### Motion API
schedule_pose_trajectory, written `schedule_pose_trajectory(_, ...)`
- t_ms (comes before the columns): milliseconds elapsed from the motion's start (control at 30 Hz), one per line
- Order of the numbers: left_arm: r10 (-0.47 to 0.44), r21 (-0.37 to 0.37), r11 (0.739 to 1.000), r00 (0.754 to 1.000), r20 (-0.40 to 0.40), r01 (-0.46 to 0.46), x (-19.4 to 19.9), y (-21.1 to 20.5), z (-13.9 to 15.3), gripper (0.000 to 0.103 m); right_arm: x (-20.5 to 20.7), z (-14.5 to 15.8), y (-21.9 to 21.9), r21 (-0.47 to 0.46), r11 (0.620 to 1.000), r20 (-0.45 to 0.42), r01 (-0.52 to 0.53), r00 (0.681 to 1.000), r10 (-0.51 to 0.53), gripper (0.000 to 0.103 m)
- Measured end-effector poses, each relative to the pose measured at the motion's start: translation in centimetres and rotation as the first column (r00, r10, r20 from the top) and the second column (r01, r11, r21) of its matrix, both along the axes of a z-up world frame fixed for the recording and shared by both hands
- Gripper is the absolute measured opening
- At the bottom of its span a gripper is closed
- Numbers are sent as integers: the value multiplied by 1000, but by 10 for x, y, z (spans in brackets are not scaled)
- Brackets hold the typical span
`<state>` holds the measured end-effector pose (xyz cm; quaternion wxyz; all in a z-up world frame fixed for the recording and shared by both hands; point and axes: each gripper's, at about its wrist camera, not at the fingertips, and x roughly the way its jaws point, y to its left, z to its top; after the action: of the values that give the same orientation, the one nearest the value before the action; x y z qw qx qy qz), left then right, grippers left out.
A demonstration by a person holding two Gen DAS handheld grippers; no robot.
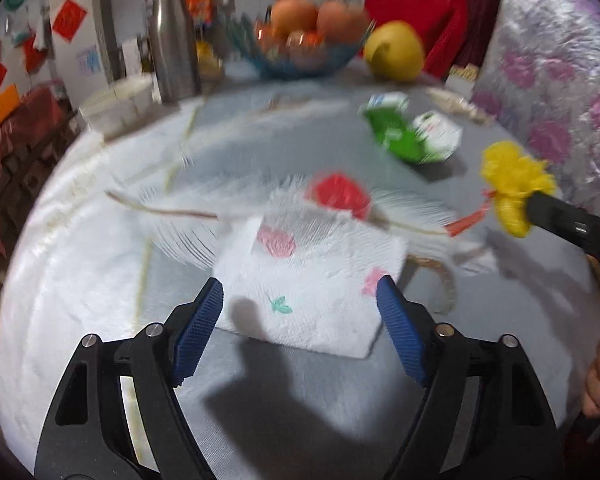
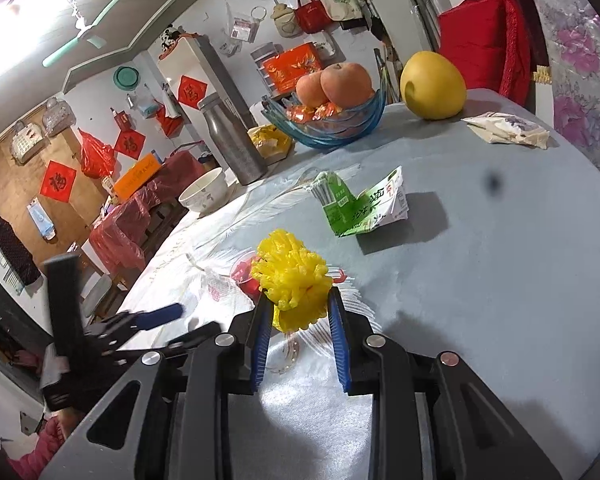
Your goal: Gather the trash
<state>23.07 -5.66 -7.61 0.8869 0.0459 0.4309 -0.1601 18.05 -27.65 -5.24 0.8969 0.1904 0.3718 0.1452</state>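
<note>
1. The left gripper (image 1: 300, 300), black with blue ribbed pads, hangs low over the table with its jaws spread wide and nothing between them. Just ahead of the tips lies a white paper napkin printed with pink and green motifs (image 1: 312, 276).
2. The right gripper (image 2: 300, 312) is raised above the table, its blue pads clamped on a crumpled yellow plastic mesh wad (image 2: 294, 276); the left view shows the wad held clear of the cloth near the table's right edge.
3. Beyond the napkin, touching its far edge, sits a small red item (image 1: 340, 194), too blurred to identify. Further right, toward the middle of the table, a flattened green-and-white carton (image 2: 360, 208) lies on its side.
4. Along the far edge stand a white ceramic bowl (image 2: 204, 192), a tall steel flask (image 2: 232, 140), a blue glass bowl holding apples (image 2: 332, 120) and a large yellow pomelo (image 2: 432, 86); a pale printed sachet (image 2: 508, 128) lies near the far right edge.
5. The table wears a grey cloth with white feather print (image 2: 500, 260). Red paper decorations (image 2: 58, 186) and bags hang on the walls behind.
</note>
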Motion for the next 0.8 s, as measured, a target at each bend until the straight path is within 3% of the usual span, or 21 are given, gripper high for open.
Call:
schedule_pose_trajectory(67, 10, 20, 1000, 1000, -30, -9, 8, -3, -8, 74, 1, -2, 0, 2, 1000, -5, -4, 1000, 4, 28)
schedule_pose_trajectory(167, 16, 59, 998, 1000, -15, -15, 9, -6, -9, 66, 3, -4, -1, 8, 1000, -13, -10, 1000, 10, 28)
schedule_pose_trajectory(200, 16, 72, 997, 1000, -5, -15, 8, -7, -9, 58, 6, -5, -1, 8, 1000, -14, -11, 1000, 11, 28)
schedule_pose_trajectory(233, 5, 63, 998, 1000, 2, -5, 6, -7, -9, 39, 6, -6, -1, 7, 1000, -16, -11, 1000, 12, 28)
schedule_pose_trajectory(333, -16, 60, 998, 1000, 21, 14, -1, -8, -7, 11, 8, -9, 0, 12, 1000, -25, -12, 1000, 12, 28)
schedule_pose_trajectory(467, -34, -13, 999, 999, 37, 34, -10, -2, 2, 7, 7, -9, -1, 12, 1000, -25, -7, 1000, 7, 28)
schedule_pose_trajectory(800, 25, -82, 996, 994, 110, -15, -43, 39, 45, 7, -6, 8, 13, 23, 998, 24, -56, 998, 56, 28)
